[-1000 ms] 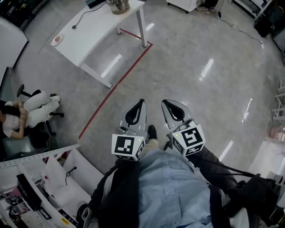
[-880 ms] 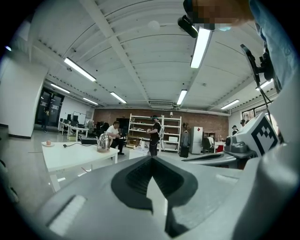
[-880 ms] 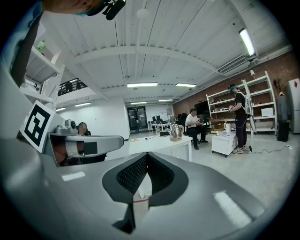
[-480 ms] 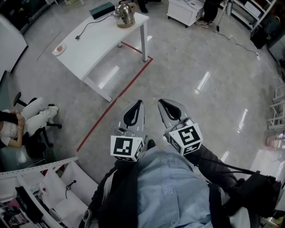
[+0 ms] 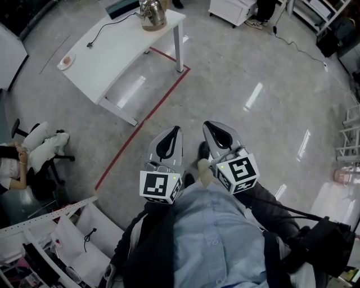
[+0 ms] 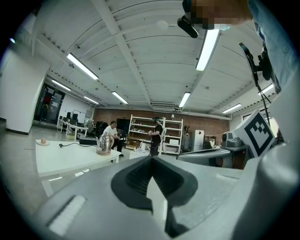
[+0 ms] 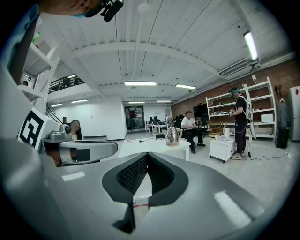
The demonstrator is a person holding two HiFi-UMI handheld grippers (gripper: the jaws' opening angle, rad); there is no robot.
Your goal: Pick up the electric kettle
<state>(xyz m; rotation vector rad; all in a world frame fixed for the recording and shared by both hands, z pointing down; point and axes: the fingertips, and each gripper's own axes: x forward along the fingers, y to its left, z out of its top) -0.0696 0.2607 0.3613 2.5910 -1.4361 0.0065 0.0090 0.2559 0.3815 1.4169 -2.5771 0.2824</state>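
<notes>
Left claw (image 5: 175, 134) and right claw (image 5: 212, 130) closed, empty; electric kettle (image 5: 152, 12) sits untouched on white surface (image 5: 112, 50), upper left, well apart.

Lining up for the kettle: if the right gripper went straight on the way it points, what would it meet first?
Likely the white rectangular table, just left of the shiny steel kettle; only floor shows before it, though depth is unclear.

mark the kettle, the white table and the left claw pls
electric kettle (image 5: 152, 11): head view, on its shiny metal body.
white table (image 5: 115, 49): head view, on a bare part of the top.
left claw (image 5: 178, 130): head view, at the tip, where the two fingertips meet.
</notes>
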